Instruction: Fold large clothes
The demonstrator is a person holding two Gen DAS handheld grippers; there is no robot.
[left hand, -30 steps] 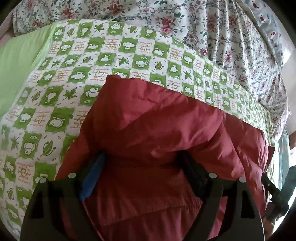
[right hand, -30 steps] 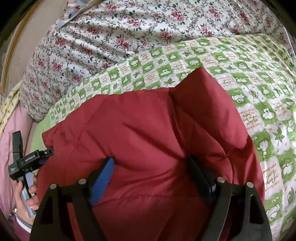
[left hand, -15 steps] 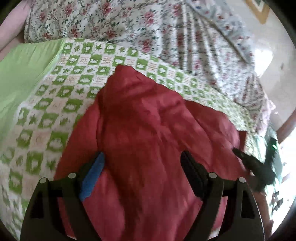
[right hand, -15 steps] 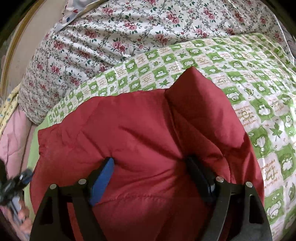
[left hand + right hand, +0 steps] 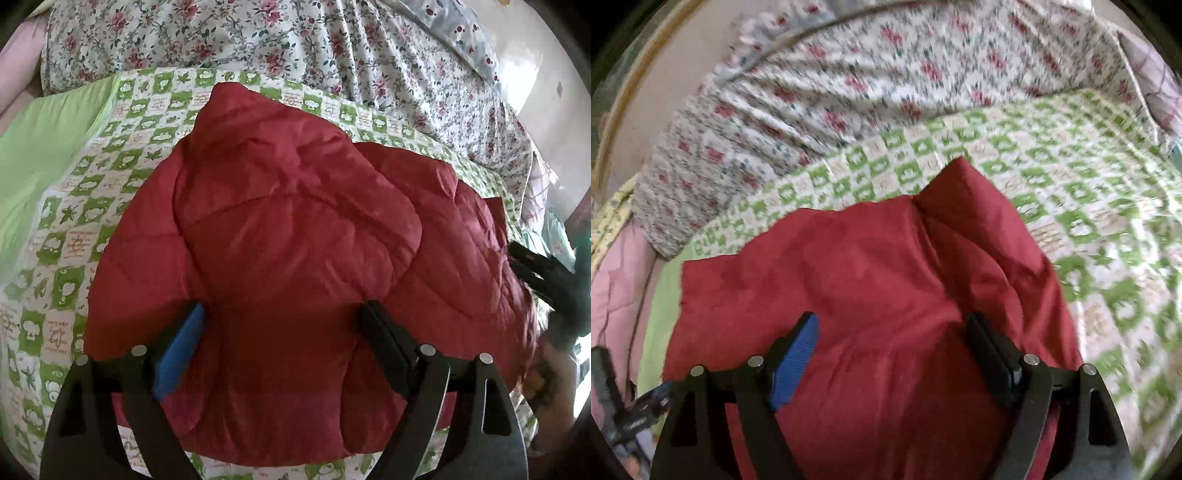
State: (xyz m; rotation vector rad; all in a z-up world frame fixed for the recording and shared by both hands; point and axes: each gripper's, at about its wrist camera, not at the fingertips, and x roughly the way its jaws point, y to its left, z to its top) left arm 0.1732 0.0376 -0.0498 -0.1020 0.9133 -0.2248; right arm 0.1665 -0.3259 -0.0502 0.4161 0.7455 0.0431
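Note:
A dark red padded jacket lies folded on the green-checked bed sheet, with a flap doubled over its top. My left gripper hovers over the jacket's near part. Its jaws are opening, and the fabric lies under and between the fingers without being pinched. In the right wrist view the same jacket fills the middle, slightly blurred. My right gripper stands open over it, its fingers set wide against the fabric. The black body of the right gripper shows at the jacket's right edge.
A bunched floral quilt lies behind the jacket. Plain green cloth is on the left and pink bedding beside the sheet. The checked sheet stretches out to the right of the jacket. A hand holds the right gripper.
Both views have pulled back, so more of the jacket shows. The left fingers no longer sink into the fabric. The right gripper has risen, and its view is now blurred.

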